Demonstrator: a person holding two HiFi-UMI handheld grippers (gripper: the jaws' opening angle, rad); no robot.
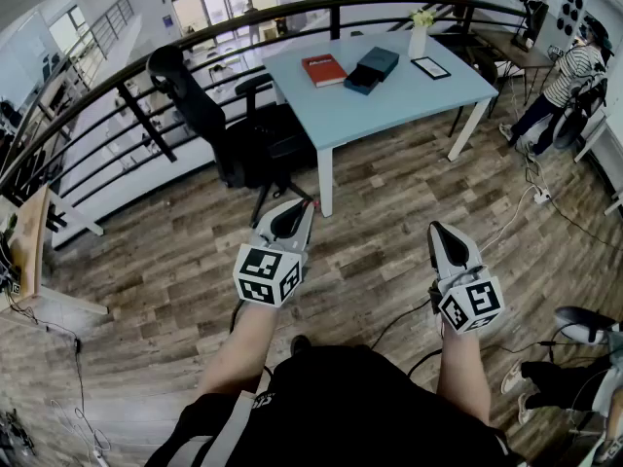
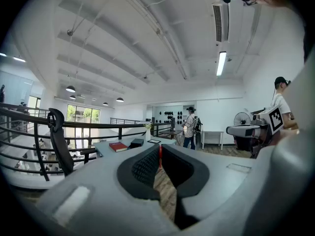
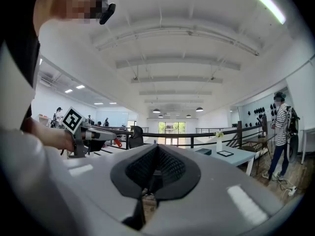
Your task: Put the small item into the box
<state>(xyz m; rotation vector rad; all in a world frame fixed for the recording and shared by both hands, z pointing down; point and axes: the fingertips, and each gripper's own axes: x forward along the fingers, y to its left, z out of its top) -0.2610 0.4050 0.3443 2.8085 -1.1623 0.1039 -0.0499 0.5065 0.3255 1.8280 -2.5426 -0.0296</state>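
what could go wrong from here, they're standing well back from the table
1. Cables trail across the floor by the person's feet, so a step toward the table could snag one.
2. The office chair stands at the table's near side and may crowd the approach to the dark box.
3. The left gripper and right gripper are shut and empty, and the small item isn't identifiable from here.

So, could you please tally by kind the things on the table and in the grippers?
Red book: 1
Dark box: 1
Black frame: 1
White vase with flowers: 1
Small red item, in the left gripper: 1
Total: 5
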